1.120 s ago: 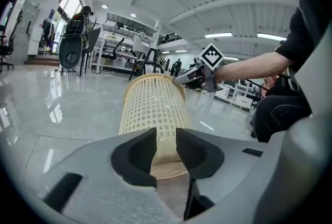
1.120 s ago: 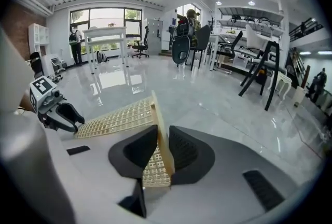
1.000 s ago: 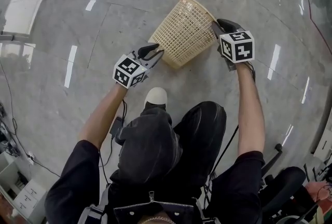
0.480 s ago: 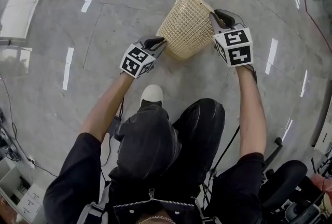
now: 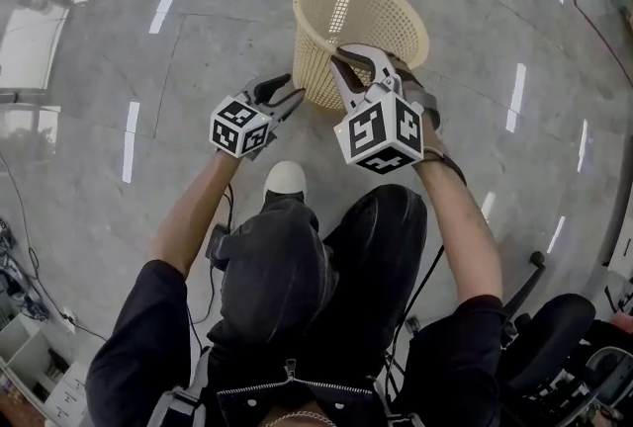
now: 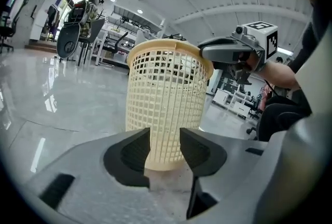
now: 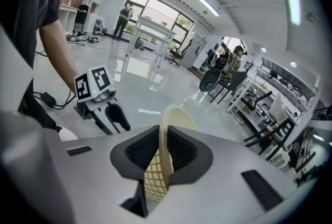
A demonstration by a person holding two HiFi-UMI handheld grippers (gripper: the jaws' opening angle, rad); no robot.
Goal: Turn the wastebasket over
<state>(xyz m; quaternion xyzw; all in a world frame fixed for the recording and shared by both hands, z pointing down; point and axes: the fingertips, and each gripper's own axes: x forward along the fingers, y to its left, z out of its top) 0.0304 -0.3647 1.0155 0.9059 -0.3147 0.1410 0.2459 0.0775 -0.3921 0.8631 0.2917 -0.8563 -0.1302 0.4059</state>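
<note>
Your left gripper (image 6: 165,140) sits low at the left side of the wastebasket (image 5: 348,12), angled down toward its foot. Its jaws have just been opening and now stand apart. In the left gripper view the lattice wall and base of the basket show in the gap between them, but neither pad presses on it.

Just below that gripper in the head view is the toe of your white shoe (image 5: 286,180) on the polished grey floor (image 5: 129,40).

The cream plastic wastebasket stands upright on the floor in front of your knees, mouth up, its latticed inside open to the head camera.

Your right gripper (image 7: 163,141) comes in over the edge of the basket nearest you and is clamped on its rim. One jaw is inside the wall and the other outside, with the thin lattice pinched between the pads. The marker cube of that gripper hangs above your right knee.
</note>
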